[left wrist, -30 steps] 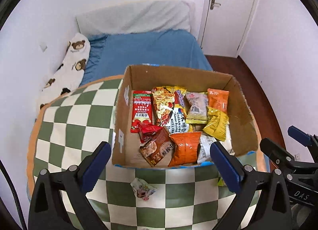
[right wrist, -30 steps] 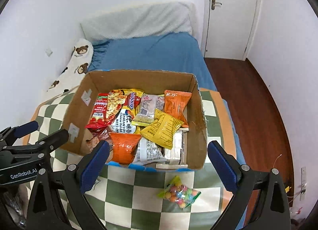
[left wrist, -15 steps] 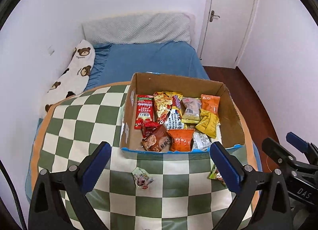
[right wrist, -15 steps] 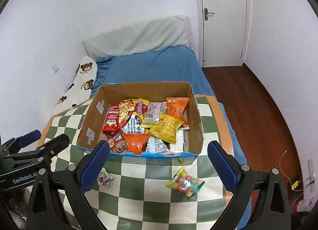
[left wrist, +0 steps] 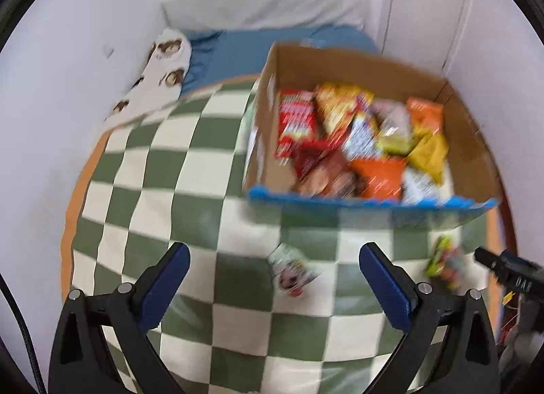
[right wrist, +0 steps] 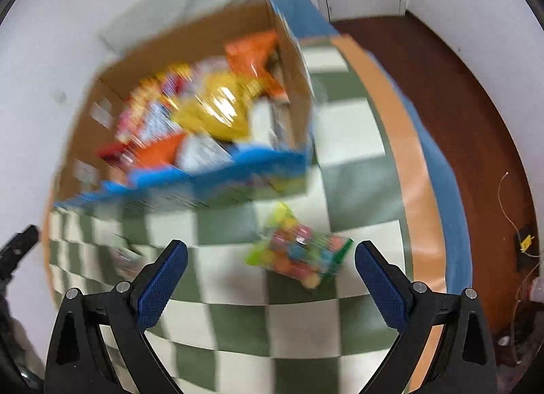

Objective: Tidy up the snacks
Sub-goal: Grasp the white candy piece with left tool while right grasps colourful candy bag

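We saw a blue bed (left wrist: 244,50) along the far wall, with a pale grey pillow (left wrist: 265,3) at its head and a bear-print cushion (left wrist: 159,67) on the left. Over the near part lay a green and white checked blanket (left wrist: 163,169) with an orange border, which filled most of both views. On the blanket, toward the far right in the left wrist view, stood an open cardboard box (left wrist: 357,67) with a blue near rim; in the right wrist view the same box (right wrist: 210,37) stood at the far left. Both views were smeared by motion, so we could not read any labels. The box held a heap of snack packets (left wrist: 360,142), red, orange, yellow and white, lying across each other. To the right of the bed we saw dark brown floor (right wrist: 442,88) and a white door (left wrist: 428,3). Two snacks lay loose on the blanket, outside the box and near its near wall. A bag of colourful candies (right wrist: 299,254) lay between the fingers of the right gripper (right wrist: 270,271), nearer the right one, touching neither as far as we could tell. A small white wrapped snack (left wrist: 292,268) lay between the fingers of the left gripper (left wrist: 273,275), apart from both. We found both grippers spread wide and holding nothing, their blue pads (left wrist: 163,288) well apart above the blanket. The tip of the right gripper showed at the right edge of the left wrist view, just beside the candies.
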The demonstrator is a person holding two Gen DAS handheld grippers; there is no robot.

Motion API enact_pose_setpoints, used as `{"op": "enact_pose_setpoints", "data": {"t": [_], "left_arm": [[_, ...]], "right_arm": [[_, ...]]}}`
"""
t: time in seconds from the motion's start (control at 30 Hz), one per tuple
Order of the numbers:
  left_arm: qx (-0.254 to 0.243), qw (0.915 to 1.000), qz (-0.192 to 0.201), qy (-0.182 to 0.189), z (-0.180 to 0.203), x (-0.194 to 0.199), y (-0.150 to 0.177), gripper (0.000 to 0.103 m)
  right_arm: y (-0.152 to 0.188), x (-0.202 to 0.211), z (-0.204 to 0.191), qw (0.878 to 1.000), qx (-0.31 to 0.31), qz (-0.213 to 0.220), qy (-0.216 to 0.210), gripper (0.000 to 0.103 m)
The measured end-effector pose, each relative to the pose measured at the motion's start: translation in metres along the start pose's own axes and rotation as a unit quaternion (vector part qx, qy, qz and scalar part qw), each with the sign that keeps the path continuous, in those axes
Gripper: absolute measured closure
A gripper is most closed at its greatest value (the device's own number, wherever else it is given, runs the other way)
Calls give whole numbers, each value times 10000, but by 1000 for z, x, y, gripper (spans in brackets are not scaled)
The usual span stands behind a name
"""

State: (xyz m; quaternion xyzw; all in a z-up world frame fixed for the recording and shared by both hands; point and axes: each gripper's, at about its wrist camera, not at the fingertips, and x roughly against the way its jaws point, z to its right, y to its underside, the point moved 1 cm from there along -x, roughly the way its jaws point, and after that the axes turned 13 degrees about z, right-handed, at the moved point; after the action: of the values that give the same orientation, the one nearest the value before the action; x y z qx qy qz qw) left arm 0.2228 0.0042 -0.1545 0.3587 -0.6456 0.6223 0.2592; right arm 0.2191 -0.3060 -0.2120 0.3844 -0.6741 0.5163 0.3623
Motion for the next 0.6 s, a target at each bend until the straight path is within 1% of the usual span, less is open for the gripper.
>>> {"op": "enact_pose_setpoints", "data": {"t": [0.1,0.17,0.2,0.23,0.3,0.33,0.47,0.53,0.6], "left_arm": [[22,9992,-378,-127,-5,-24,19,1],[72,9979,-626,-171,-7,-38,29,1],[96,9973,-708,-185,-8,-42,34,1],[130,9966,-795,-194,-9,-47,38,1],[194,9956,-899,-189,-13,-52,44,1],[213,9954,-920,-175,-14,-53,46,1],[199,9949,-982,-98,-21,-55,51,1],[332,9937,-1072,12,-25,-58,52,1],[557,9912,-1189,147,-28,-64,52,1]], "right_arm": [[4,-35,26,9990,-392,-198,-116,3],[7,-53,37,9968,-681,-296,-309,13],[7,-60,40,9954,-801,-388,-345,26],[11,-67,41,9944,-870,-464,-376,28],[17,-70,34,9956,-715,-477,-363,28],[20,-69,29,9955,-671,-515,-435,28],[39,-62,1,9878,-618,-908,-1106,28],[41,-55,-10,9881,-433,-901,-1167,25],[39,-51,-20,9929,2,-747,-929,10]]}}
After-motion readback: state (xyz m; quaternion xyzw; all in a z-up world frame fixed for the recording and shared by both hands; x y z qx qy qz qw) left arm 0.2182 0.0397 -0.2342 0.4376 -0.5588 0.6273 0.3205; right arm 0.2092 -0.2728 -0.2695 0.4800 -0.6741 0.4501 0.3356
